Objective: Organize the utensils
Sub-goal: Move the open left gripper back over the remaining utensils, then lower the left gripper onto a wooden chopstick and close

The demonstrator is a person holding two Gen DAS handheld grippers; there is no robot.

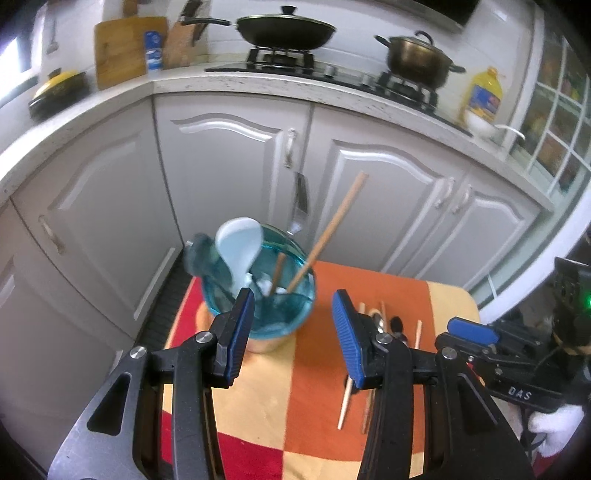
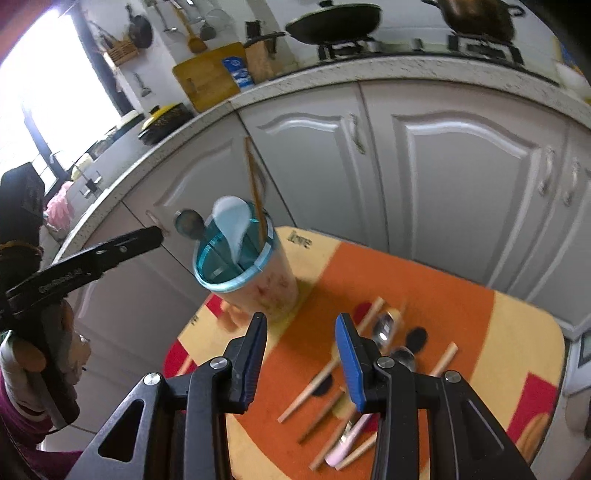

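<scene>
A pale utensil holder with a blue rim (image 1: 275, 334) (image 2: 264, 286) stands at the far left of a small table. In it are a white spoon (image 1: 238, 247) (image 2: 231, 218), a metal spoon (image 2: 188, 223) and a wooden chopstick (image 1: 328, 232) (image 2: 255, 192). Loose chopsticks (image 2: 317, 380) (image 1: 345, 402), a metal spoon (image 2: 384, 328) and a pink-handled utensil (image 2: 349, 439) lie on the cloth to the right. My left gripper (image 1: 293, 332) hovers open just before the holder, with nothing between its pads. My right gripper (image 2: 301, 332) is open over the loose utensils, also holding nothing.
The table wears an orange, yellow and red checked cloth (image 1: 321, 417) (image 2: 424, 295). Grey cabinet doors (image 1: 236, 173) stand close behind, under a counter with a stove, a wok (image 1: 286, 29) and a pot (image 1: 417, 55). A gloved hand (image 1: 554, 424) holds the right gripper.
</scene>
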